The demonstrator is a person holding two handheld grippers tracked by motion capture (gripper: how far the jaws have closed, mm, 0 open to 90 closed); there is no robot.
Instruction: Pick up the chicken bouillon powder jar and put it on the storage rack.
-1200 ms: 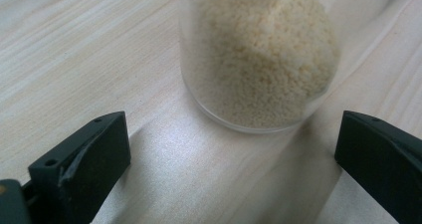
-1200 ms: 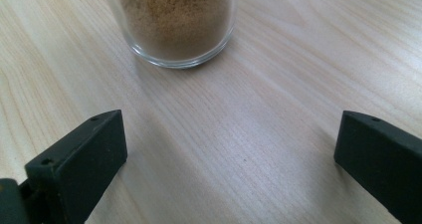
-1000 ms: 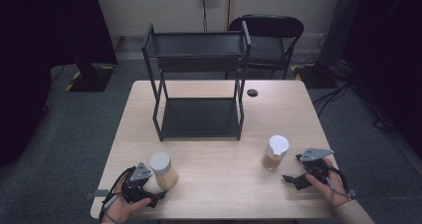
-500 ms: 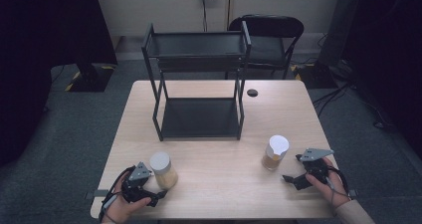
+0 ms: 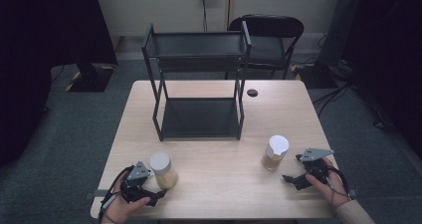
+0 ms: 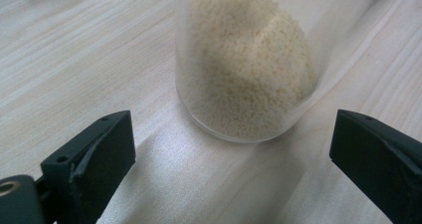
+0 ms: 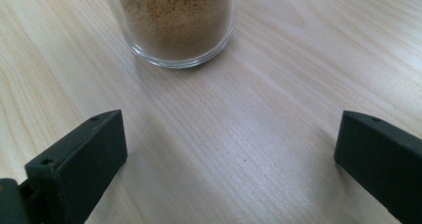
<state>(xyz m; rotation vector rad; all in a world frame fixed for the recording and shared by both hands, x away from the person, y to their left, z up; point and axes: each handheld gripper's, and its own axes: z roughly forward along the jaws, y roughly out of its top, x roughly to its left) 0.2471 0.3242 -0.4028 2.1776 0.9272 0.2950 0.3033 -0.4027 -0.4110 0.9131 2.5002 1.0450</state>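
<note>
Front and centre on the wooden table stands the black two-tier rack, and everything lines up off it. Down from the rack's near-left leg sits the pale-grain jar, white lid on, upright on the wood. In the left gripper view that same jar stands just ahead of the black jaws, which are spread wide with nothing between them. The left gripper sits just beside the jar, toward the table's near edge, apart from the glass. Over past the rack's near-right leg, the brown-grain jar stands upright, white-lidded too. The right gripper waits just beside it, jaws parted and empty; in its own view the jar's base stands ahead of the jaws. Behind the rack's right side, a small dark round spot shows on the tabletop, and a black chair stands beyond the table's far edge.
</note>
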